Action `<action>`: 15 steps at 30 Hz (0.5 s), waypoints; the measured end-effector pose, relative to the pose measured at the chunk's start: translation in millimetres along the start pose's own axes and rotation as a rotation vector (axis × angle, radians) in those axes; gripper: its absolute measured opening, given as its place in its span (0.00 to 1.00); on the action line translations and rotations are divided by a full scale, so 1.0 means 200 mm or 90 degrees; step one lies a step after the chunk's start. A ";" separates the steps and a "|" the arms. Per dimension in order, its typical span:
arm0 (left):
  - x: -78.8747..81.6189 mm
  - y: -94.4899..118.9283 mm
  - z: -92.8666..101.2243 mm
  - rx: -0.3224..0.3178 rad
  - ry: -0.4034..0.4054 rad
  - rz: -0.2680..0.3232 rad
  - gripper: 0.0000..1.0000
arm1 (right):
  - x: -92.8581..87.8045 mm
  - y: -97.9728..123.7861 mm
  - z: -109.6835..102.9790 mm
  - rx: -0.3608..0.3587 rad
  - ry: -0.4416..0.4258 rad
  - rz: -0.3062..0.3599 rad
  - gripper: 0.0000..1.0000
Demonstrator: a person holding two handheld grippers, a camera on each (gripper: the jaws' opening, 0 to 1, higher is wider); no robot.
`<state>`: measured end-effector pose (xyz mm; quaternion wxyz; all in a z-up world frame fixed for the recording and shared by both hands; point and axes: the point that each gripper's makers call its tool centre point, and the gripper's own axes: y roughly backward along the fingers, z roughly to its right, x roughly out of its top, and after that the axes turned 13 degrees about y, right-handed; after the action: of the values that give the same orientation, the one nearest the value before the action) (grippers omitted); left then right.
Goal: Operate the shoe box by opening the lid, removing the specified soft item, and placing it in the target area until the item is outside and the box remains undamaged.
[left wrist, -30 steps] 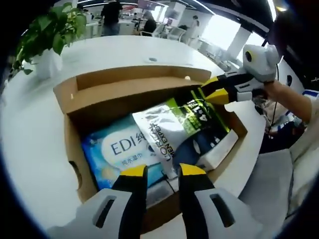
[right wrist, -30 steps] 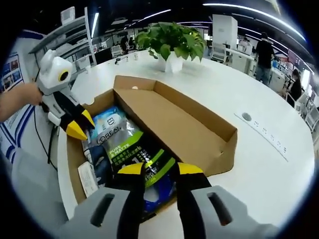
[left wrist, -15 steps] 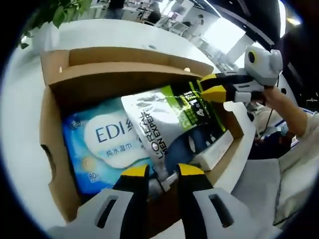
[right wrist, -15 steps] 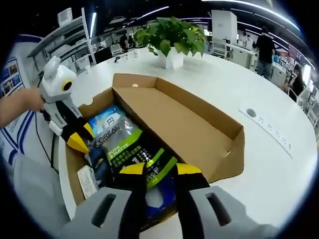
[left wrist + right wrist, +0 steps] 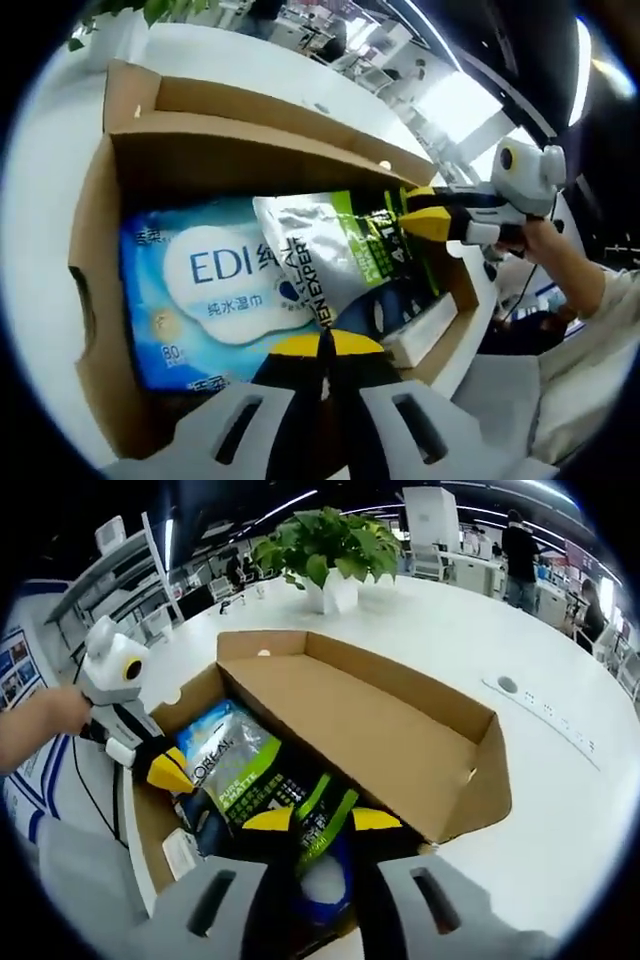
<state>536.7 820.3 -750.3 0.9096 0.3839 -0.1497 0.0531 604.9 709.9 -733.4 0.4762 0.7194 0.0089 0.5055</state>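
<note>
I read "L'OREAL MEN EXPERT" on the silver-green pouch [image 5: 335, 255] lying mid-frame inside the open shoe box [image 5: 100, 300], its long axis running lower left to upper right over a blue "EDI" wipes pack [image 5: 205, 300]. My left gripper [image 5: 325, 345] has its tips pinched together at the pouch's near edge. My right gripper [image 5: 321, 821] sits narrowly parted astride the pouch's other end [image 5: 262, 780], at bottom centre of its view.

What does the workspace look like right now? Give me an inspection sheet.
Surface: round white table.
Job's things: brown cardboard shoe box, lid open; silver-green L'Oreal pouch lying over blue EDI wet-wipes pack.
Clutter: white slim box inside the shoe box.
Grippers: left gripper jaws shut at the pouch's near edge; right gripper jaws open over the pouch.
Cables: dark cable beyond the table edge.
Surroundings: potted green plant; office desks, people.
</note>
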 end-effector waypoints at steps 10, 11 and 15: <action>0.01 0.00 0.03 0.004 -0.030 0.009 0.00 | 0.01 0.03 -0.02 0.003 -0.011 0.020 0.03; 0.01 0.00 0.03 0.005 -0.034 0.010 0.00 | 0.01 0.03 -0.03 0.003 -0.009 0.020 0.02; 0.02 0.02 0.04 0.007 -0.039 0.012 0.00 | 0.00 0.03 -0.03 0.001 0.001 0.017 0.00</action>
<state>537.1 816.7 -741.6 0.9020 0.3886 -0.1812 0.0506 597.3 711.0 -728.8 0.4687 0.7195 0.0003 0.5126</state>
